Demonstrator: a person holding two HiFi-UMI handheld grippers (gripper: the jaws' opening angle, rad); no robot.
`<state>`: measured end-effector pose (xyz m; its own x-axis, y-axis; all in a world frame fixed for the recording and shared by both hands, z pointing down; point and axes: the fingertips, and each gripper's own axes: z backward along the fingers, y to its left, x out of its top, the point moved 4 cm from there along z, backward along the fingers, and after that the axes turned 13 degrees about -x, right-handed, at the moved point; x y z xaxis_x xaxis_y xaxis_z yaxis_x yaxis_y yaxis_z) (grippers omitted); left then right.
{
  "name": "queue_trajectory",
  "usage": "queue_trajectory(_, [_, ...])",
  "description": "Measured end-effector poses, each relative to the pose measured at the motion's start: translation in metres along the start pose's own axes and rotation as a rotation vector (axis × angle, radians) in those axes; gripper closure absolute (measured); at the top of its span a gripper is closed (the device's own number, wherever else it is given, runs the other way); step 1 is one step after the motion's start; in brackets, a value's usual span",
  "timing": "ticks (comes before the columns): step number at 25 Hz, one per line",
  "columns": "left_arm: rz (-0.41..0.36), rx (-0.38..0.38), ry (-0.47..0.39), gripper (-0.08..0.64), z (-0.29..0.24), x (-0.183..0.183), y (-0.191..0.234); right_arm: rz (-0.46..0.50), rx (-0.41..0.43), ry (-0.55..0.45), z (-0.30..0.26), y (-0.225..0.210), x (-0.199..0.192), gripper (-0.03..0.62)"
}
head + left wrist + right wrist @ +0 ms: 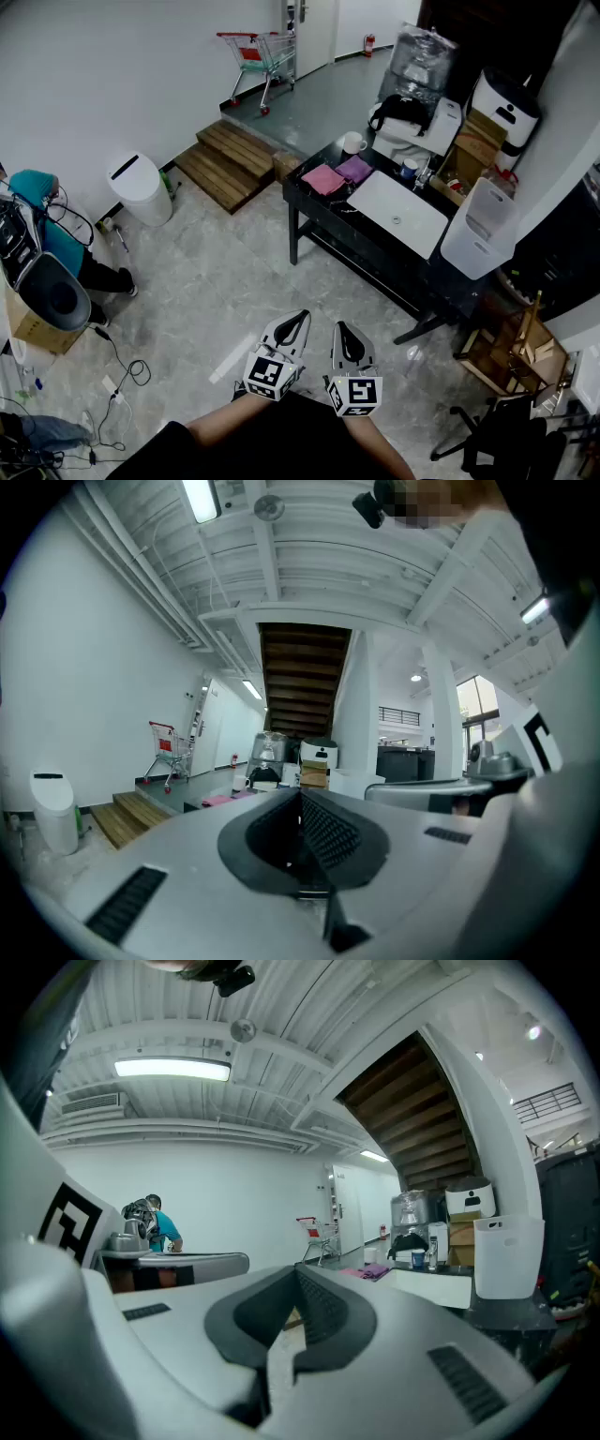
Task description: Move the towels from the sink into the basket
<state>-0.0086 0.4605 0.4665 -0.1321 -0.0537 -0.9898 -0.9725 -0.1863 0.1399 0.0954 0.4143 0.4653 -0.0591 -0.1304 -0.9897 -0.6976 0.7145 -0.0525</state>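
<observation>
As I stood well back from the table, left claw: jaws pressed together, nothing pinched.
Right claw: just beside the left, jaws pressed together, empty.
Pink towel: far ahead of both claws, flat on the black table, left of the sink.
Purple towel: touching the pink one, beyond it.
Basket: white, ahead-right of my claws, past the sink.
</observation>
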Motion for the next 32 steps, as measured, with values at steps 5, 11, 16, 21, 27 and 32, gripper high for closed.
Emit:
queue_trajectory(5, [-0.003, 0.031, -0.032, 0.546, 0.002, 0.002, 0.000, 0.002, -0.019, 0.006, -0.003, -0.016, -0.007, 0.575])
queue_trajectory(11, [-0.016, 0.038, -0.054, 0.546, -0.016, 0.007, 0.013, 0.011, -0.021, -0.017, -0.017, -0.021, -0.003, 0.575])
queue_trajectory(16, [-0.023, 0.028, -0.070, 0.546, -0.036, 0.006, 0.037, -0.022, -0.035, -0.013, -0.044, -0.027, -0.001, 0.574])
queue_trajectory(21, [-0.050, 0.018, -0.037, 0.546, -0.066, 0.003, 0.086, -0.006, -0.035, 0.012, -0.093, -0.026, 0.002, 0.574])
queue_trajectory(27, [-0.026, -0.010, 0.008, 0.546, -0.118, -0.009, 0.156, 0.019, -0.029, 0.017, -0.186, -0.028, 0.007, 0.574])
queue_trajectory(32, [0.027, -0.025, 0.029, 0.546, -0.155, -0.008, 0.219, 0.025, -0.052, 0.052, -0.271, -0.023, 0.020, 0.574])
